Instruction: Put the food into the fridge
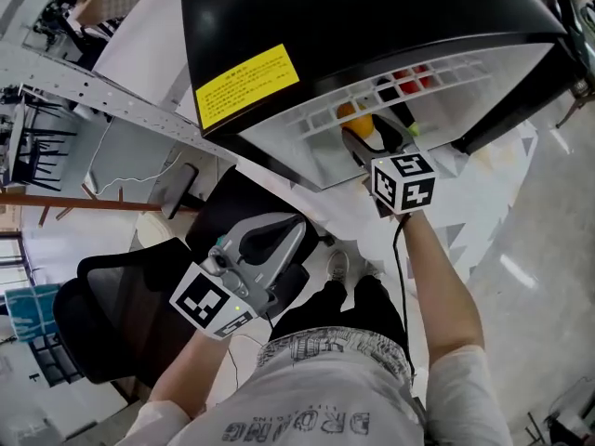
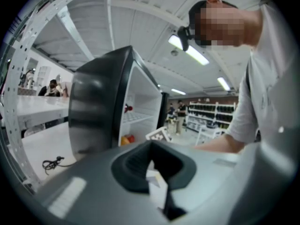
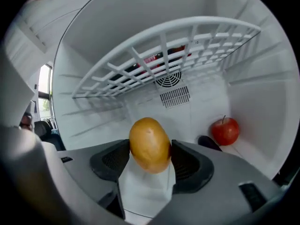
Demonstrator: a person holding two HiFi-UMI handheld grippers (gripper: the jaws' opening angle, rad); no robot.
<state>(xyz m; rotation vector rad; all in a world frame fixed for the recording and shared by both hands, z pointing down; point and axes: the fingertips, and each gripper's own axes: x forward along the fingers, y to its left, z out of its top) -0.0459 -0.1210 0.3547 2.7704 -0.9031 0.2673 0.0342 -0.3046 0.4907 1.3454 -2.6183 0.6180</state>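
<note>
The right gripper [image 3: 150, 150] reached into the open fridge [image 3: 93, 32], its jaws closed on a potato [image 3: 149, 143], a golden-brown oval pinched across its middle between the two dark pads and standing proud above them. The potato hung in the lower compartment, under the white wire shelf [image 3: 164, 50] and above the fridge floor, not touching either. A red apple [image 3: 225, 131] with its stalk up lay on that floor to the right, near the side wall and well apart from the potato. Something red lay on top of the wire shelf, too barred by the wires to tell what it was. In the head view the right gripper [image 1: 360, 145] pointed into the black fridge [image 1: 372, 17] with the potato [image 1: 361, 122] at its tip, below the wire shelf [image 1: 390, 86]. The left gripper [image 1: 279, 237] was held low and back by the person's body, outside the fridge, over a black office chair [image 1: 102, 314]. In its own view the left gripper [image 2: 152, 167] had its jaws drawn nearly together, only a thin slit between the pads, and nothing was held in them. Beyond them the fridge [image 2: 93, 107] stood on a white bench [image 2: 42, 144] with its door open.
</note>
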